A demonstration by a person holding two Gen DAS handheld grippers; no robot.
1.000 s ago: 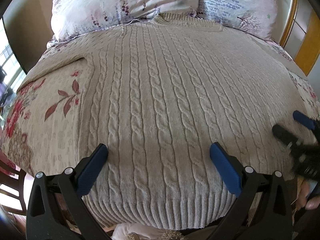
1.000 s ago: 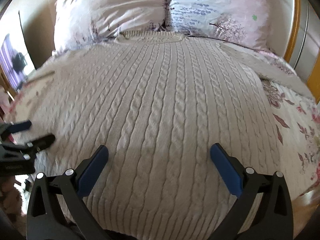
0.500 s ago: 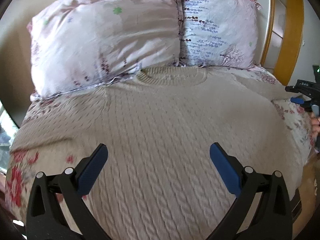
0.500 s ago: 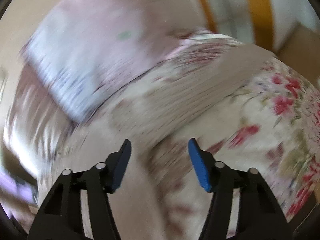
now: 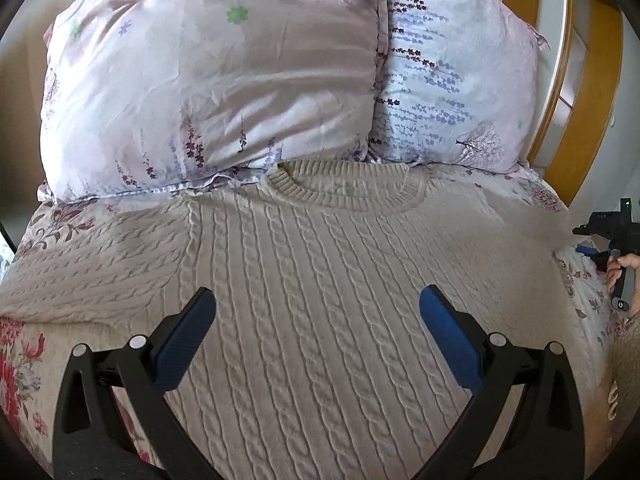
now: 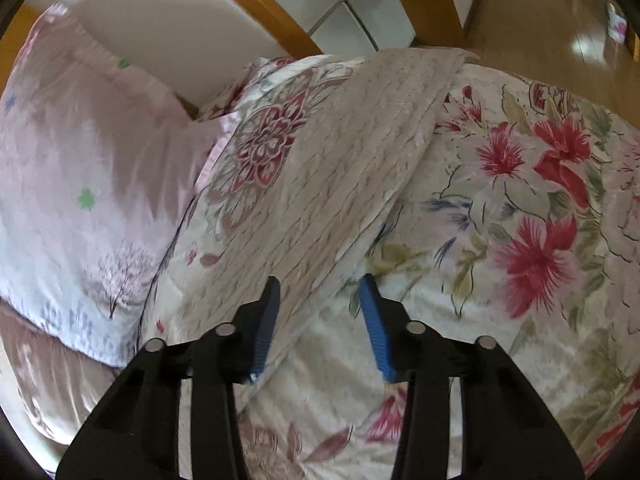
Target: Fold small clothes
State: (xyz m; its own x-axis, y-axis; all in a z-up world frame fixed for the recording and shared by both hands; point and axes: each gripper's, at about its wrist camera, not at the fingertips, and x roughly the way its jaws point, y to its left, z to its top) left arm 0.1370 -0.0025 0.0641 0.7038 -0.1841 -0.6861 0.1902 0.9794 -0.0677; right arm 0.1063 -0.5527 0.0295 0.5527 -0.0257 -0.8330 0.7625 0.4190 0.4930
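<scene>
My left gripper (image 5: pixel 316 312) hovers, jaws wide and empty, over the cable-knit sweater (image 5: pixel 320 300) flat on the bed (image 6: pixel 520 240). My right gripper (image 6: pixel 320 300), jaws half-open, straddles the sleeve (image 6: pixel 360 152) edge; closing there, I might pinch the bedspread too.

Sweater (image 5: pixel 320 300) spread flat on the bed (image 5: pixel 24 360) under the left hand-held gripper (image 5: pixel 316 316), collar (image 5: pixel 344 188) ahead touching two pillows (image 5: pixel 216 80) side by side, headboard (image 5: pixel 592 80) behind them, right hand-held gripper (image 6: pixel 320 308) over the right sleeve (image 6: pixel 360 152), floor (image 6: pixel 540 12) beyond.
</scene>
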